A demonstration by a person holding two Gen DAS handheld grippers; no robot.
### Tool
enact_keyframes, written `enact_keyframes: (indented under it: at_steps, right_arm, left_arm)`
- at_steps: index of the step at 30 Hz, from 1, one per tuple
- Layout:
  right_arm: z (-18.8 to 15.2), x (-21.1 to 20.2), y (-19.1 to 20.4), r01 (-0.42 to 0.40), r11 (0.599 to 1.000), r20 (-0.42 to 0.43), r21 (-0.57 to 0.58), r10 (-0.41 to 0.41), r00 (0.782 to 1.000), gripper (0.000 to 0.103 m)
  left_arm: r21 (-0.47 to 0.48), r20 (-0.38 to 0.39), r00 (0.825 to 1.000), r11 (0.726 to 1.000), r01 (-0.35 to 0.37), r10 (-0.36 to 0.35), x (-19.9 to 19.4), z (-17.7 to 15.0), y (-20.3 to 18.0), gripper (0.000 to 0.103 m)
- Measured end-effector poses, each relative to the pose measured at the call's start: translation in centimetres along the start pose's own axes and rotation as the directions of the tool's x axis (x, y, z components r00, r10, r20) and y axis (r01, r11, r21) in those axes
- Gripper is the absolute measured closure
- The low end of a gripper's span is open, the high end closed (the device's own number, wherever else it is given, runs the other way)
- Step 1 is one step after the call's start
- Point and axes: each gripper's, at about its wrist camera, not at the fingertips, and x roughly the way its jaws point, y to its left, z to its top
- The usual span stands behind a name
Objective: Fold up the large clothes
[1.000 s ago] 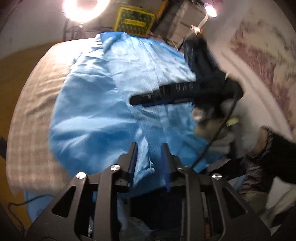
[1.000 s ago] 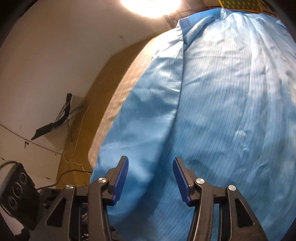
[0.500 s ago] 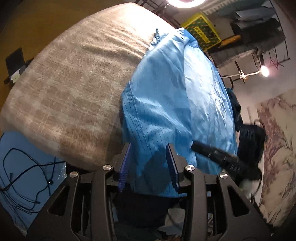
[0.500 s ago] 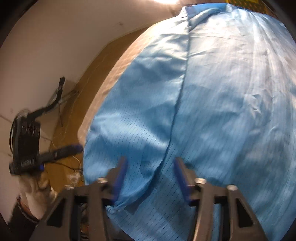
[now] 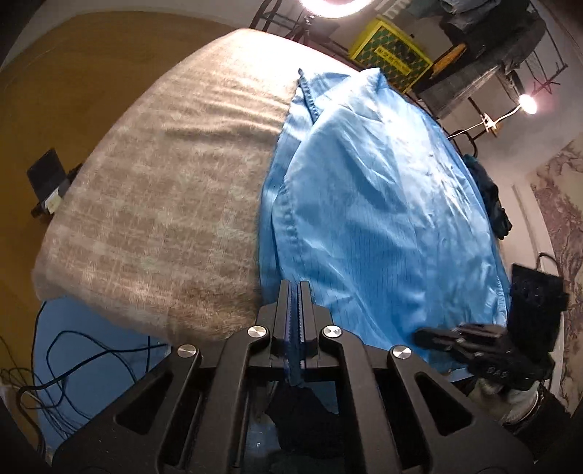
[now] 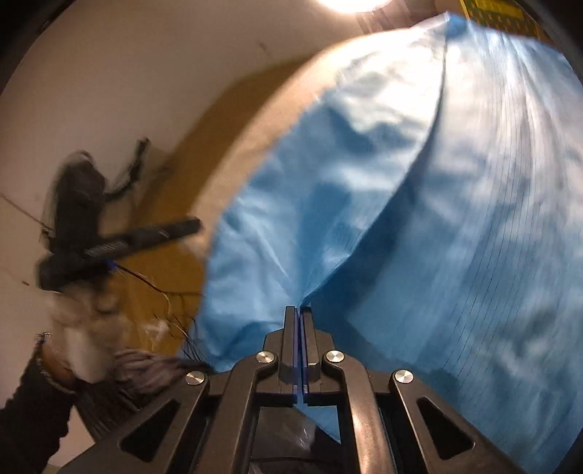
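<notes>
A large light-blue pinstriped garment (image 5: pixel 382 218) lies spread over a beige blanket (image 5: pixel 164 189). My left gripper (image 5: pixel 294 286) is shut on the garment's near-left hem, and blue cloth shows between its pads. My right gripper (image 6: pixel 298 310) is shut on the near edge of the garment (image 6: pixel 455 218) further right, with creases fanning out from its tips. Each gripper shows in the other's view: the right gripper (image 5: pixel 422 334) at the hem's right end, and the left gripper (image 6: pixel 193 225), blurred, at the cloth's left edge.
A yellow crate (image 5: pixel 390 54), a rack of clothes (image 5: pixel 473 22) and two lamps stand beyond the far end. Dark clothes (image 5: pixel 492 204) lie at the right edge. Cables (image 5: pixel 73 357) trail on the floor at the lower left. A gloved hand (image 6: pixel 80 350) holds the left gripper.
Both grippers were open over the cloth and have shut on its near hem. The left one rolled and moved to the garment's left side; the right one moved slightly along the hem.
</notes>
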Motion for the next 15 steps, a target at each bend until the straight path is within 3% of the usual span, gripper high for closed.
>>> enact_keyframes:
  at_steps: [2,5,7,10,12,15]
  right_arm:
    - [0.0,0.8,-0.6,-0.038,0.998,-0.022,0.049,0.039,0.999,0.103]
    - [0.0,0.3,-0.9,-0.035,0.999,-0.014,0.038,0.035,0.999,0.103]
    - [0.2,-0.2,-0.8,-0.034,0.999,-0.009,0.031,0.034,0.999,0.103]
    - [0.1,-1.2,-0.5,-0.037,0.999,0.007,0.021,0.037,0.999,0.103]
    - [0.1,-1.6,-0.5,-0.040,0.999,0.015,0.014,0.039,0.999,0.103]
    - [-0.4,-1.5,-0.5,-0.038,0.999,0.019,0.009,0.038,0.999,0.103]
  left_arm:
    - [0.006,0.013,1.000,1.000,-0.005,0.004,-0.4,0.2,-0.2,0.103]
    - [-0.025,0.049,0.999,1.000,0.019,-0.017,-1.1,2.6,-0.3,0.103]
    - [-0.050,0.069,0.996,0.997,0.060,-0.056,-1.4,5.1,-0.5,0.102]
    - [-0.060,0.084,0.990,0.991,0.118,-0.113,-0.6,9.6,-1.3,0.089]
    - [-0.066,0.082,0.987,0.988,0.140,-0.135,0.9,12.6,-1.8,0.084]
    - [-0.082,0.059,0.988,0.986,0.147,-0.142,4.3,16.6,-2.2,0.084]
